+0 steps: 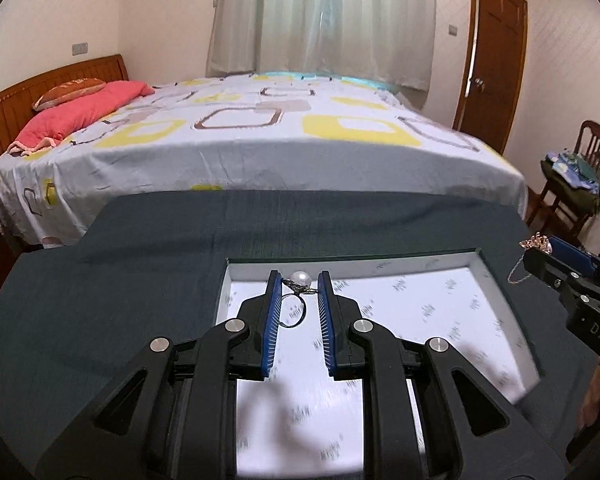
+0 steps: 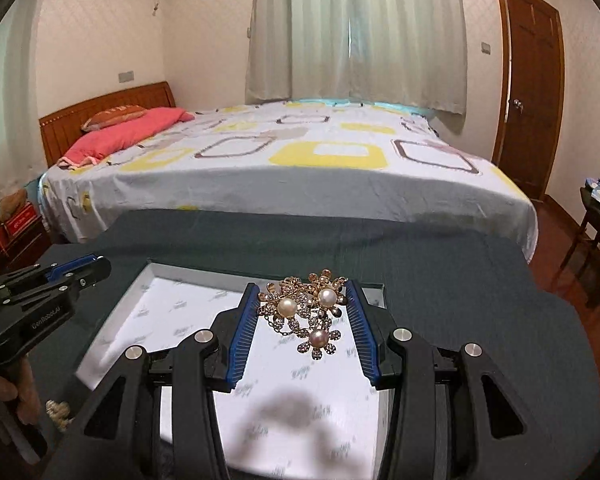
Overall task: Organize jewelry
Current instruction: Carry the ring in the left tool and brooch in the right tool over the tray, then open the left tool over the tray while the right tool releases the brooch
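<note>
My left gripper (image 1: 299,280) is shut on a pearl ring (image 1: 298,294), pearl up, band hanging between the blue pads, above the white-lined tray (image 1: 476,264). My right gripper (image 2: 303,292) is shut on a gold flower brooch (image 2: 306,306) with three pearls and rhinestones, held over the same tray (image 2: 148,270). In the left wrist view the right gripper (image 1: 548,258) shows at the right edge with the gold brooch (image 1: 536,242) and a thin chain hanging from it. In the right wrist view the left gripper (image 2: 90,266) shows at the left.
The tray lies on a dark green cloth (image 1: 100,300) covering the table. A small beaded item (image 2: 58,410) lies on the cloth left of the tray. Beyond stands a bed (image 1: 260,140), a chair with clothes (image 1: 580,184) and a wooden door (image 1: 496,52).
</note>
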{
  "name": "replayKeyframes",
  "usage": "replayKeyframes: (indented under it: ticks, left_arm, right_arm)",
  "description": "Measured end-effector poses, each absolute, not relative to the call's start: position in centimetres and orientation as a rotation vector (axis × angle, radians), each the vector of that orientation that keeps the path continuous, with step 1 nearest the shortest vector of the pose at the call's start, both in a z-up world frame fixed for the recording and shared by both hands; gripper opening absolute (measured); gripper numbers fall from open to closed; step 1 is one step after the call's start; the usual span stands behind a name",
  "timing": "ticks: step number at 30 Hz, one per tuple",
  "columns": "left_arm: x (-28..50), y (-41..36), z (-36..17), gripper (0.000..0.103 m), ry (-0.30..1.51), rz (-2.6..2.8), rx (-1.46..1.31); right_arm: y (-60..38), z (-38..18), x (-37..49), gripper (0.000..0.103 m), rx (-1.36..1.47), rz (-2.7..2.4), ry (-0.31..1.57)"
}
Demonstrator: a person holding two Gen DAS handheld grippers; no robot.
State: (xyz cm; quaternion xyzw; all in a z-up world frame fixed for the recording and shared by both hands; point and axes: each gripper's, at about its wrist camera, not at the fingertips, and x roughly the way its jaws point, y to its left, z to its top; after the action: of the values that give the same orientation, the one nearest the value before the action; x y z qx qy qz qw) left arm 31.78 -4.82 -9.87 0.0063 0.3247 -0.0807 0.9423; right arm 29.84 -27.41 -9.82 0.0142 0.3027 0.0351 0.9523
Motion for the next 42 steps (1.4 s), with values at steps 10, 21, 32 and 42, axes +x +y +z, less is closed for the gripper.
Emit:
replayKeyframes:
  ticks: [10, 21, 32, 42]
  left_arm:
    - [38.6, -5.8, -15.1, 0.018, 0.832, -0.11, 0.027]
    - [41.9, -6.1, -18.3, 0.019, 0.988, -0.086, 0.044]
    - [42.1, -6.5, -18.4, 0.061, 1.004, -0.119, 0.036]
    - [36.2, -5.9, -14.1, 0.082, 0.812, -0.103, -0.001]
  right_arm:
    - [-27.8, -14.5, 36.2, 0.044, 0.018, 0.029, 0.785]
    - [-28.0, -17.3, 39.1, 0.045, 0.004, 0.013, 0.934]
    - [-27.8, -17.3, 39.4, 0.057, -0.007, 0.015, 0.933]
    - [-27.5, -12.5, 32.5, 0.064, 0.011, 0.017, 0.746]
